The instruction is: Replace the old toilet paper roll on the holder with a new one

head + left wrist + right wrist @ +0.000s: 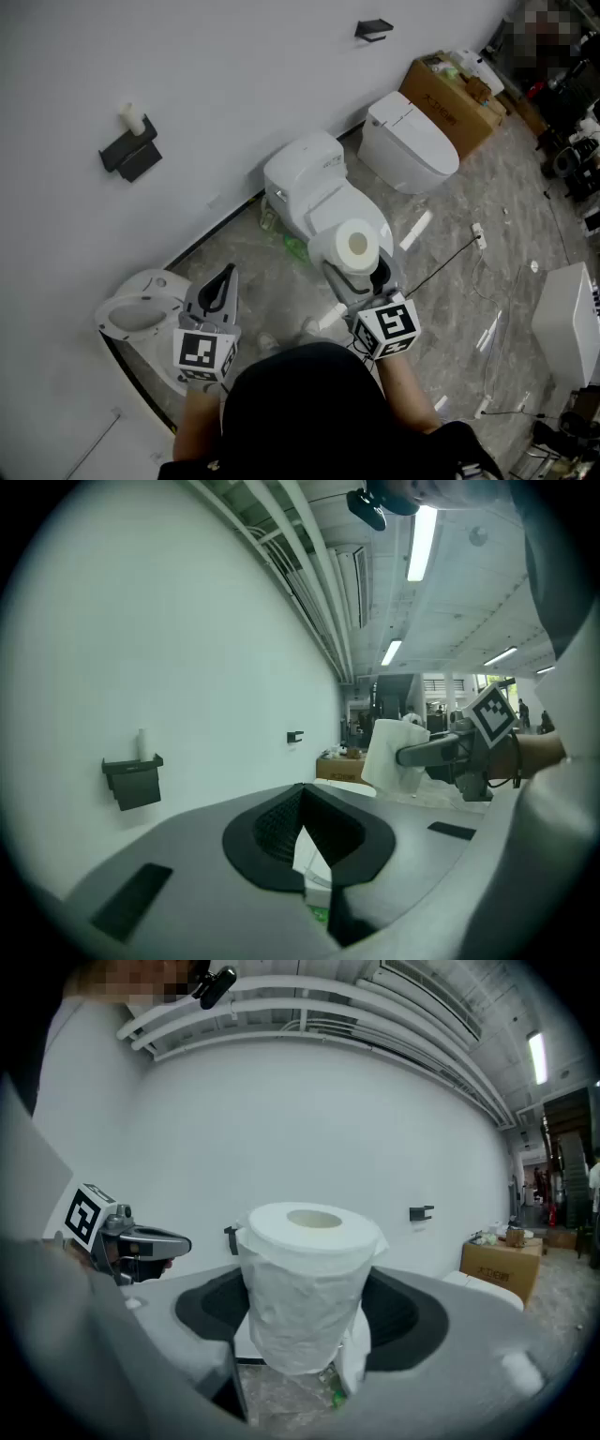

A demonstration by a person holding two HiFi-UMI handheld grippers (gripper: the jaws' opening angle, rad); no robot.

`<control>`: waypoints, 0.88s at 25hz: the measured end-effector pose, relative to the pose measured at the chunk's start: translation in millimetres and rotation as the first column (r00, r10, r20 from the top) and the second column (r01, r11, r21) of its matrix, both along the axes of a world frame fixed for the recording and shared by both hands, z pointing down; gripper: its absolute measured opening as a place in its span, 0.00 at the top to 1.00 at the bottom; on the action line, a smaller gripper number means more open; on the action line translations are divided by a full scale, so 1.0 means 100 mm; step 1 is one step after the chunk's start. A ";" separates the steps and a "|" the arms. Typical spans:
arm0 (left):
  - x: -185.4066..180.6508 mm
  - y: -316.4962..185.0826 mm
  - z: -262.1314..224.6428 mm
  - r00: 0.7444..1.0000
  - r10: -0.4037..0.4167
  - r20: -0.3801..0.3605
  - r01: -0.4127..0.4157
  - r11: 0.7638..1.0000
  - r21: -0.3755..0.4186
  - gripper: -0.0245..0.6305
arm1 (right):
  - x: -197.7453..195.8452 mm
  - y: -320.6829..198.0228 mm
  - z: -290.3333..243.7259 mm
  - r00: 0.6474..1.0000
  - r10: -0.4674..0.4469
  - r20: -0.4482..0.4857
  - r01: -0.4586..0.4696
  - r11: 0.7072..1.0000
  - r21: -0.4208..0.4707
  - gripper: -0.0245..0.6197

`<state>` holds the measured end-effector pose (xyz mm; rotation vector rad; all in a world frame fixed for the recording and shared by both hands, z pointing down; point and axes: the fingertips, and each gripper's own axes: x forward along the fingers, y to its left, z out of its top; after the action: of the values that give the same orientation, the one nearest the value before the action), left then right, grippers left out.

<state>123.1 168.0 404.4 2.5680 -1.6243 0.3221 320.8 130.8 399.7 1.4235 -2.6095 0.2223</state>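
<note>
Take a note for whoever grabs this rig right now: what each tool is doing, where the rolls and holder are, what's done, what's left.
Left tool: shut, empty.
Right tool: clamped on the new roll, hole facing up, above the floor.
Holder: on the wall ahead and to the left, with the old roll standing on top.
Done: new roll is in hand.
Left: take the old roll off, put the new one on.

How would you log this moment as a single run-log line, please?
right tongs: shut on new roll, upright | left tongs: shut, empty | wall holder: old roll standing on top
</note>
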 end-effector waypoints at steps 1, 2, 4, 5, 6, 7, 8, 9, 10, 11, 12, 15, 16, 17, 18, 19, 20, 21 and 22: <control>0.03 0.01 -0.01 1.000 0.001 0.004 -0.001 1.000 -0.001 0.94 | 0.02 0.01 -0.01 1.000 -0.001 0.001 0.001 1.000 -0.001 0.40; 0.06 0.02 -0.02 1.000 0.001 0.008 -0.001 1.000 -0.002 0.94 | 0.05 0.01 -0.01 1.000 -0.002 0.002 0.002 1.000 -0.002 0.40; 0.10 0.03 -0.02 1.000 0.000 0.017 0.000 1.000 -0.004 0.94 | 0.09 0.02 -0.02 1.000 -0.004 0.003 0.004 1.000 -0.001 0.40; 0.11 0.03 -0.01 1.000 -0.001 0.020 0.001 1.000 -0.005 0.94 | 0.11 0.01 -0.02 1.000 -0.005 0.004 0.005 1.000 0.000 0.40; 0.13 0.02 -0.01 1.000 -0.002 0.023 0.002 1.000 -0.008 0.94 | 0.12 0.00 -0.02 1.000 -0.007 0.006 0.007 1.000 0.000 0.40; 0.14 0.02 0.00 1.000 -0.003 0.025 0.004 1.000 -0.010 0.94 | 0.13 -0.01 -0.02 1.000 -0.009 0.008 0.009 1.000 0.000 0.40; 0.16 0.00 0.02 1.000 -0.005 0.028 0.005 1.000 -0.013 0.94 | 0.15 -0.02 -0.01 1.000 -0.011 0.011 0.011 1.000 0.000 0.40; 0.17 -0.01 0.03 1.000 -0.006 0.029 0.006 1.000 -0.016 0.94 | 0.16 -0.04 -0.01 1.000 -0.013 0.015 0.013 1.000 0.000 0.40; 0.19 -0.02 0.04 0.999 -0.007 0.031 0.007 1.000 -0.020 0.94 | 0.18 -0.06 -0.01 1.000 -0.013 0.020 0.013 1.000 0.000 0.40; 0.21 -0.04 0.05 0.999 -0.009 0.033 0.009 1.000 -0.025 0.94 | 0.20 -0.08 -0.01 1.000 -0.014 0.026 0.014 1.000 -0.001 0.40; 0.23 -0.05 0.07 0.999 -0.012 0.037 0.013 0.999 -0.030 0.94 | 0.22 -0.10 -0.01 0.999 -0.016 0.033 0.016 1.000 -0.003 0.40; 0.33 -0.11 0.09 0.999 -0.020 0.048 0.022 0.999 -0.043 0.94 | 0.31 -0.15 0.00 0.999 -0.027 0.041 0.028 1.000 -0.008 0.40; 0.38 -0.14 0.09 0.999 -0.021 0.050 0.023 0.999 -0.044 0.94 | 0.35 -0.17 0.01 0.999 -0.031 0.042 0.032 0.999 -0.010 0.40; 0.44 -0.17 0.09 0.998 -0.021 0.053 0.023 0.999 -0.043 0.94 | 0.39 -0.20 0.01 0.998 -0.034 0.045 0.035 0.999 -0.011 0.40; 0.49 -0.20 0.08 0.998 -0.022 0.056 0.024 0.999 -0.040 0.94 | 0.44 -0.23 0.01 0.998 -0.037 0.048 0.038 0.999 -0.012 0.40; 0.55 -0.24 0.07 0.998 -0.024 0.059 0.026 0.999 -0.036 0.94 | 0.49 -0.26 0.01 0.998 -0.040 0.051 0.041 0.999 -0.011 0.40; 0.61 -0.27 0.07 0.998 -0.026 0.062 0.028 0.999 -0.034 0.94 | 0.54 -0.29 0.01 0.998 -0.044 0.054 0.044 0.999 -0.011 0.40; 0.68 -0.29 0.07 0.998 -0.027 0.065 0.029 0.999 -0.034 0.94 | 0.59 -0.31 0.02 0.997 -0.049 0.057 0.049 0.999 -0.010 0.40; 0.74 -0.32 0.08 0.997 -0.028 0.069 0.030 0.999 -0.035 0.94 | 0.65 -0.34 0.03 0.997 -0.054 0.060 0.055 0.998 -0.010 0.40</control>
<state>197.3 135.9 412.6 2.5309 -1.6602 0.4374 385.5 97.0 403.0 1.3605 -2.6856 0.2772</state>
